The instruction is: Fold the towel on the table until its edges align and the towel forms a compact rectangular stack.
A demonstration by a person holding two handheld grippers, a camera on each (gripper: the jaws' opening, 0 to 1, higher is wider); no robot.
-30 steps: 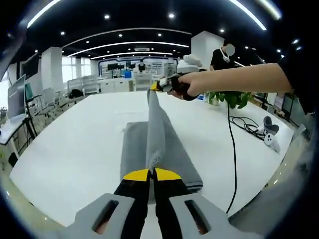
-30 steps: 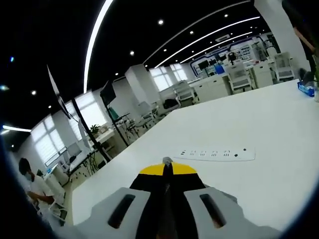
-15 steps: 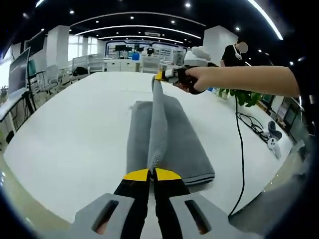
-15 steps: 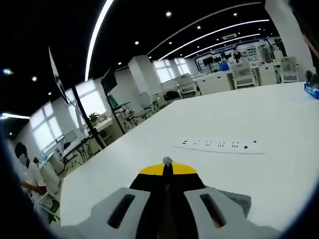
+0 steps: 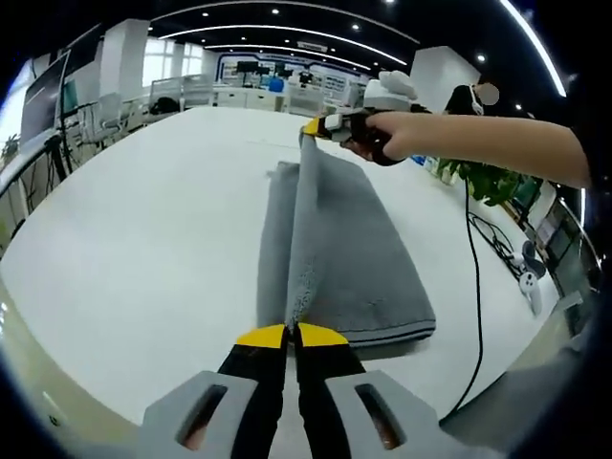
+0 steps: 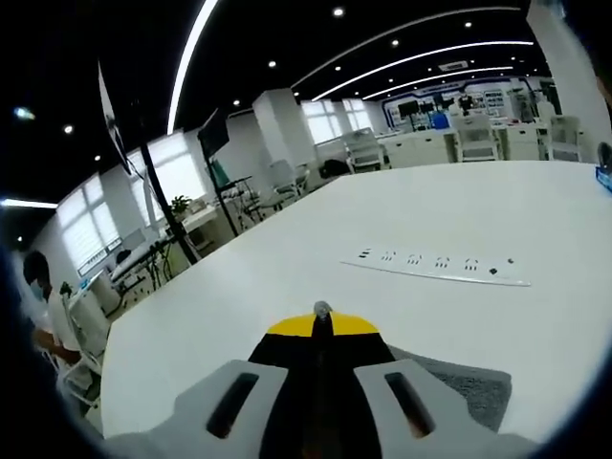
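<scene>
On the white counter (image 5: pixel 134 239), both hand-held grippers (left (image 5: pixel 292 330), right (image 5: pixel 313 128)) are clamped on the grey terry towel's (image 5: pixel 368 253) raised fold.

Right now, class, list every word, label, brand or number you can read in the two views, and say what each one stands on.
None can be read.
Power strip on the table: no readable marking at this size.
Far wall displays: too small and blurred.
Towel, left gripper, right gripper: no print visible.
</scene>
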